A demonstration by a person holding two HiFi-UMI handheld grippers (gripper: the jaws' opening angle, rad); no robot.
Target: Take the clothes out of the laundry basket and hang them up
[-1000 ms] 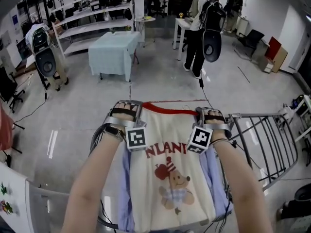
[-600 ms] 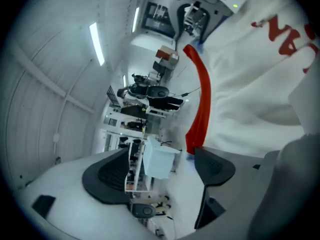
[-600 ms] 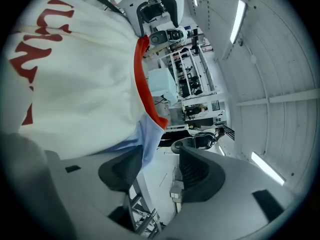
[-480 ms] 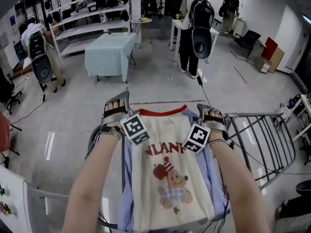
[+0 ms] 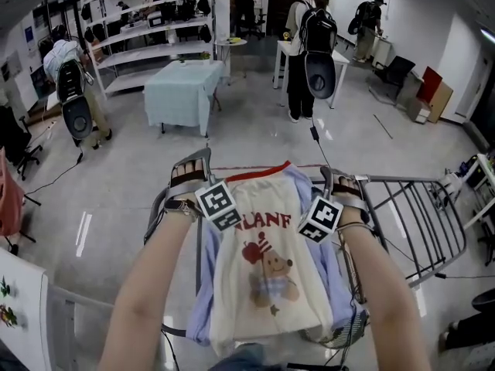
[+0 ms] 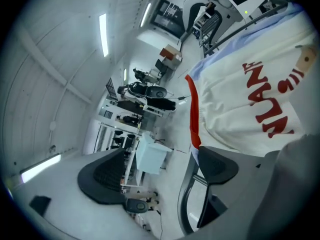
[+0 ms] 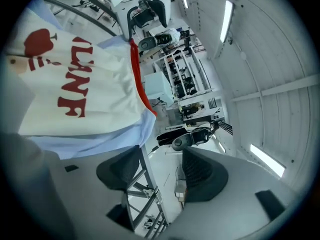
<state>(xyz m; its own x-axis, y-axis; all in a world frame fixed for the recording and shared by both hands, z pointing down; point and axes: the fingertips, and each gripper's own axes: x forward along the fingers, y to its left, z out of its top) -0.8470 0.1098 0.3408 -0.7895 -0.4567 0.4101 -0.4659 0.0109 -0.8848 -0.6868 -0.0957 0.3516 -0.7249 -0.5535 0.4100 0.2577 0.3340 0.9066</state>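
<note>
In the head view, a cream T-shirt with a red neckband and a bear print (image 5: pixel 267 277) lies low in the middle of the frame. It is draped over a pale blue garment (image 5: pixel 203 284) on the grey metal drying rack (image 5: pixel 402 179), with the left gripper (image 5: pixel 189 165) and right gripper (image 5: pixel 340 182) at its shoulders. In the left gripper view the fingers (image 6: pixel 102 179) stand wide, having just been opening. Nothing is between them, and the neckband lies just beside the right-hand one. In the right gripper view the fingers (image 7: pixel 202 176) are moderately apart, also just opened, with only a rack bar beyond. The shirt looks light, limp and likely to slide, so it is best pinched at the shoulder seams.
</note>
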